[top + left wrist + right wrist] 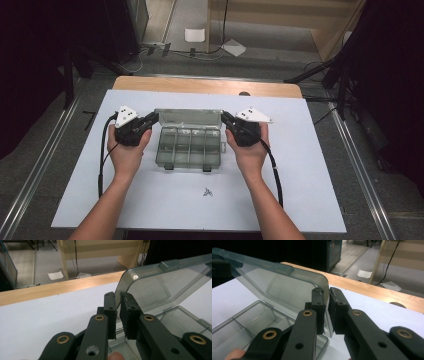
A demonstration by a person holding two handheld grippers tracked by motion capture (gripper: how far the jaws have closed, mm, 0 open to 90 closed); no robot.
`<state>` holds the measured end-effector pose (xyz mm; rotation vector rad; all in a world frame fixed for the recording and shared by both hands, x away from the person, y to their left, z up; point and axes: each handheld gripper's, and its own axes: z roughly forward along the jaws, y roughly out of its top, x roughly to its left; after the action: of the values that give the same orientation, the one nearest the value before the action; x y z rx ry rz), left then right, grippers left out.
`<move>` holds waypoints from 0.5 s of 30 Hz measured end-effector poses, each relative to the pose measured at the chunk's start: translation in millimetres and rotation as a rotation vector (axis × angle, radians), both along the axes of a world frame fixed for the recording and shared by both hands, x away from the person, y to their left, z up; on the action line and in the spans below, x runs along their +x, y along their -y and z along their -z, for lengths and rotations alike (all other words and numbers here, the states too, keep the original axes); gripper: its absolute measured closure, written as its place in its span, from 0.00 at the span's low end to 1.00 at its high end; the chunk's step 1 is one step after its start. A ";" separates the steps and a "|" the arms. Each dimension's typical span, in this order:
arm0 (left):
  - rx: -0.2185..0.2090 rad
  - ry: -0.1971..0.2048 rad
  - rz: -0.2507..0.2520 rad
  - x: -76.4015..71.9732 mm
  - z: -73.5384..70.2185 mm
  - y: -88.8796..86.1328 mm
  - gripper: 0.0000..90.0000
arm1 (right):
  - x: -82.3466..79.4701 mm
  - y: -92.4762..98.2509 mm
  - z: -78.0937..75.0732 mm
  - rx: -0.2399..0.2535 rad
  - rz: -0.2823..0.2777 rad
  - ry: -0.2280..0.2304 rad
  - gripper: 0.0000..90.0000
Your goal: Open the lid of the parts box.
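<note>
A clear plastic compartment box (189, 146) sits mid-table with its hinged lid (188, 117) raised toward the far side. My left gripper (154, 118) meets the lid's left edge, and my right gripper (224, 117) meets its right edge. In the left gripper view the lid (160, 285) runs edge-on between the closed pads of the left gripper (118, 298). In the right gripper view the lid's rounded corner (322, 282) sits between the pads of the right gripper (325, 293). The box's divided compartments (249, 322) look empty.
A small dark cluster of tiny parts (207, 191) lies on the white table sheet (300, 175) in front of the box. A wooden table edge (210, 86) runs along the far side, with floor and cables beyond.
</note>
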<state>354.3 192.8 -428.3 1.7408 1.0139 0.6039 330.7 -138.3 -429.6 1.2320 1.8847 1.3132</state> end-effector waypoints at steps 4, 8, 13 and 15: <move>-0.012 -0.010 -0.008 5.6 0.3 1.2 0.92 | 6.3 -0.7 -1.5 -0.003 0.013 -0.006 0.93; -0.026 -0.024 -0.026 12.4 5.6 3.2 0.92 | 10.6 -1.5 -0.6 0.004 0.021 -0.017 0.93; -0.038 -0.038 -0.030 16.6 9.1 3.6 0.92 | 16.3 -1.3 2.0 0.002 0.022 -0.026 0.93; -0.031 -0.046 -0.029 19.3 11.2 3.6 0.91 | 19.0 -1.3 3.5 0.003 0.022 -0.032 0.93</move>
<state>373.6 189.3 -439.5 1.7223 1.0760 0.5658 349.6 -137.1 -433.0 1.2790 1.8868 1.2926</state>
